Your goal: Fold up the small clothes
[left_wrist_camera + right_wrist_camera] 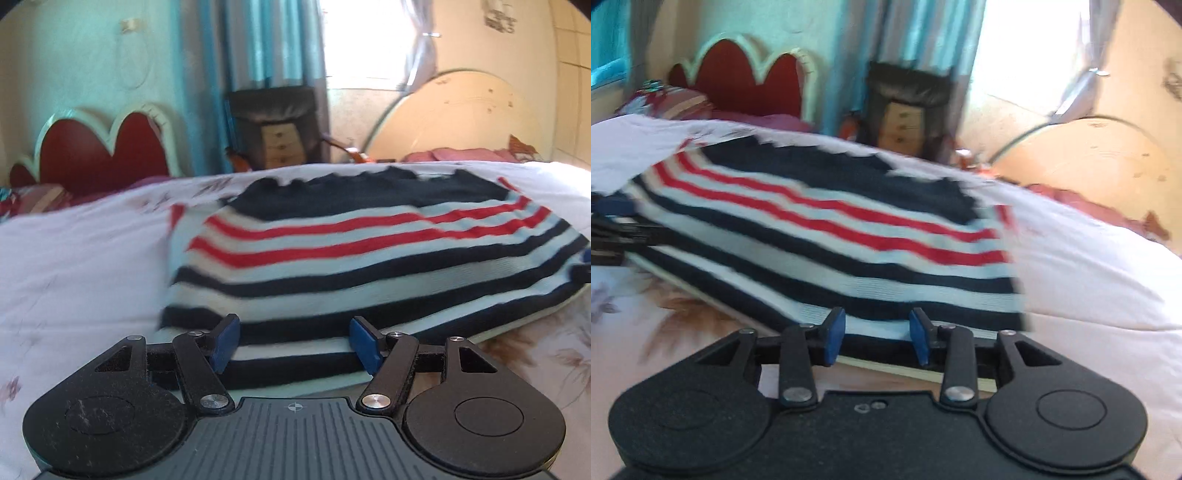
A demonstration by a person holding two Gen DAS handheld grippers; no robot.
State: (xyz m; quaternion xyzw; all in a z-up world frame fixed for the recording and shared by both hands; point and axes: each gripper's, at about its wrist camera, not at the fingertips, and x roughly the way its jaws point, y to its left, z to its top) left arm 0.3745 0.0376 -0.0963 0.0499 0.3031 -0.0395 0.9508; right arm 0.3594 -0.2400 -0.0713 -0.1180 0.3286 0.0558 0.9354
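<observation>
The striped sweater (pixel 369 251) is lying flat on the bed (pixel 81 258), navy part at the far end, hem towards both cameras. Left gripper (pixel 295 341) has its jaws fairly wide with the hem edge between them, not pinched as far as the blur lets me see. Right gripper (pixel 877 334) jaws are narrower and opening, over the hem (pixel 879 321) too.

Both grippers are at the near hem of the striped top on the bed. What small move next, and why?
Probably ease both forward and close on the hem. The left gripper and right gripper both stand open over the striped top's near edge; neither pinches fabric yet.
</observation>
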